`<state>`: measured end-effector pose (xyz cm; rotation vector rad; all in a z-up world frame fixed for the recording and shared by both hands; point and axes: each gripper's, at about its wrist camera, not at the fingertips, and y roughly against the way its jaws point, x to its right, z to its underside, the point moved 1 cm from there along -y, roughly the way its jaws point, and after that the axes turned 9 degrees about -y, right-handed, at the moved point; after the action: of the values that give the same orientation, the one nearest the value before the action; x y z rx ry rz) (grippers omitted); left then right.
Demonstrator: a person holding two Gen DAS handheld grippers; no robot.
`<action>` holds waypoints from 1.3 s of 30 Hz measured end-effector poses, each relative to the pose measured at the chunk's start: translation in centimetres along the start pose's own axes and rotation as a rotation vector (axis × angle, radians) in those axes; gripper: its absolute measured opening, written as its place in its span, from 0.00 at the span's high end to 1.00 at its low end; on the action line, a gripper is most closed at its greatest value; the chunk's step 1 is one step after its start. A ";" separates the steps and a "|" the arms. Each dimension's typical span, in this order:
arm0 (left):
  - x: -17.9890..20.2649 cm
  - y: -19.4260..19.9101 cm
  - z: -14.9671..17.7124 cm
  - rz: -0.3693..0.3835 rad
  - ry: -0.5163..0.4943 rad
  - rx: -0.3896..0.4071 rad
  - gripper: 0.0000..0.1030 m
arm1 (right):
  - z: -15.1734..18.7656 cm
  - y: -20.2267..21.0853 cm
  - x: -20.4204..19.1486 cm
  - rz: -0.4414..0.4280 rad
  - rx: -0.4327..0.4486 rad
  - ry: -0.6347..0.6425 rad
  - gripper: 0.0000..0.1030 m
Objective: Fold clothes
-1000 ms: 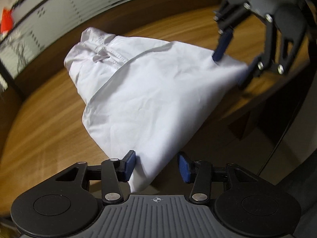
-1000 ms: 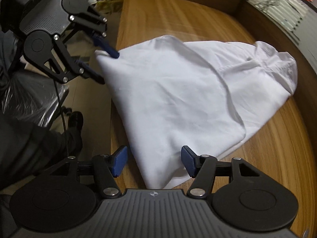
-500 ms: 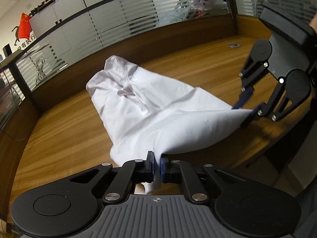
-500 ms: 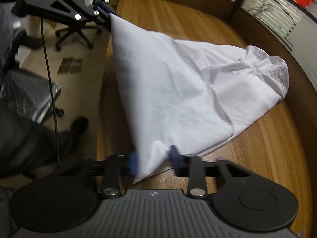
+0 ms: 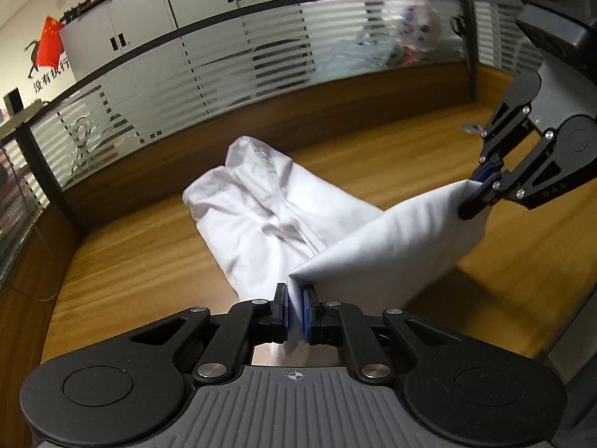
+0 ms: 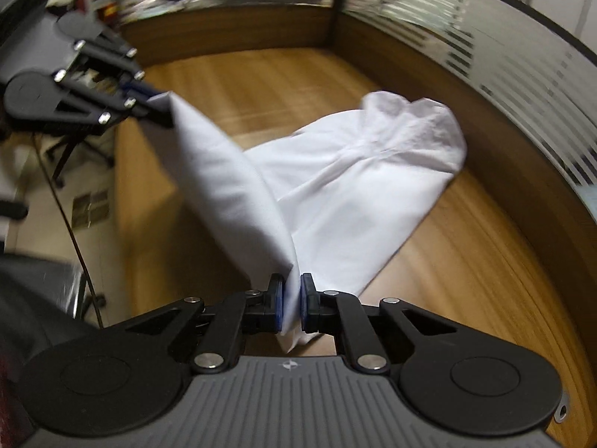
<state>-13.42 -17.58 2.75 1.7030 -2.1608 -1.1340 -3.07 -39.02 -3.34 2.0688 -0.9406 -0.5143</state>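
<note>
On a curved wooden desk (image 5: 156, 246) edged by frosted striped glass partitions (image 5: 224, 63), a white cotton garment (image 5: 268, 220) lies bunched at its far end; left gripper (image 5: 294, 310) pinches one near corner, right gripper (image 6: 291, 308) is closing on the other, both raised

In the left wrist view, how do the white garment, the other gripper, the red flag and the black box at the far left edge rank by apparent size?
Largest to smallest, as they look:
1. white garment
2. right gripper; it is near the camera, so it looks large
3. red flag
4. black box
The flag and box stand far back, so their true sizes remain unsure.
</note>
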 end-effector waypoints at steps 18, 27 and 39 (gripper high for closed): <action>-7.4 -15.3 -2.1 0.143 0.163 -0.078 0.90 | -8.1 -12.7 10.0 0.076 -0.078 -0.338 0.92; -7.9 -20.4 -0.4 0.209 0.231 -0.145 0.85 | -7.2 -17.3 11.3 0.061 -0.135 -0.422 0.86; -11.5 -17.7 0.4 0.174 0.447 -0.048 0.73 | -6.3 -13.6 14.9 0.199 -0.020 -0.610 0.79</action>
<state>3.71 -8.30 -5.35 1.5322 -1.9362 -0.6747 16.48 -41.71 -10.91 1.7949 -1.4616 -1.0724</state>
